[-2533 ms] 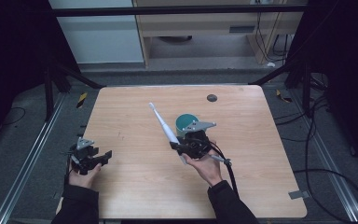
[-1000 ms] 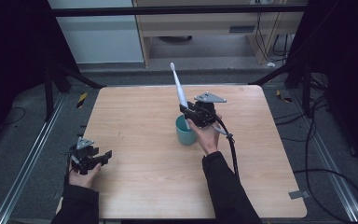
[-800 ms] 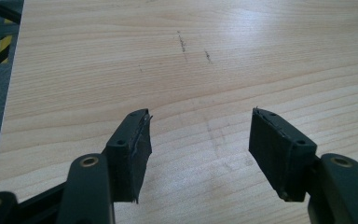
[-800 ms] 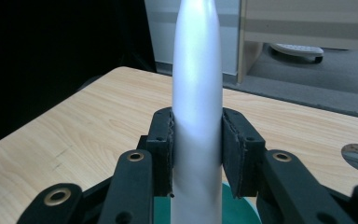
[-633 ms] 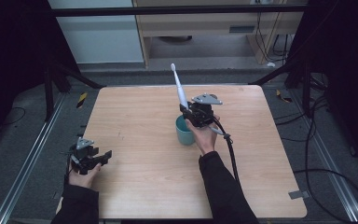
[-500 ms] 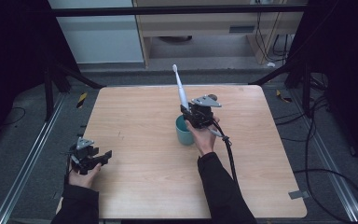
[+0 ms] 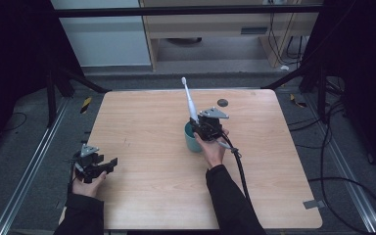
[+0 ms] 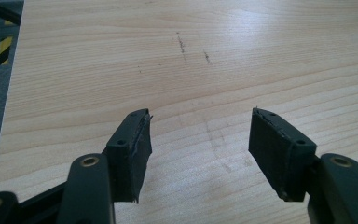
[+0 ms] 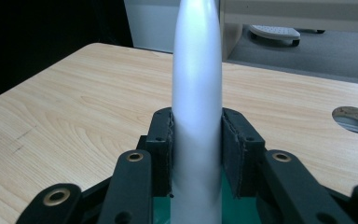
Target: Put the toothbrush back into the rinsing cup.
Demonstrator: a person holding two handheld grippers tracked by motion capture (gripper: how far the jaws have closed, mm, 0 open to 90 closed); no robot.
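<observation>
Toothbrush (image 7: 191, 102) stands clamped in the right gripper (image 7: 206, 128) over, perhaps inside, the teal cup (image 7: 191, 138); left gripper (image 7: 96, 164), jaws apart, at table's (image 7: 274, 161) eight o'clock.

A lab or test rig: a bare wooden surface (image 7: 152, 122) stands inside a dark metal frame (image 7: 186, 11), with floor rails (image 7: 29, 166), loose cables (image 7: 345, 183) on grey carpet and hazard tape (image 7: 85, 104) beyond its left edge.

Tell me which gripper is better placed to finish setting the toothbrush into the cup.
Right. The right gripper is shut on the toothbrush, directly over the teal cup. The left gripper rests open at the table's near-left edge, far from both.
</observation>
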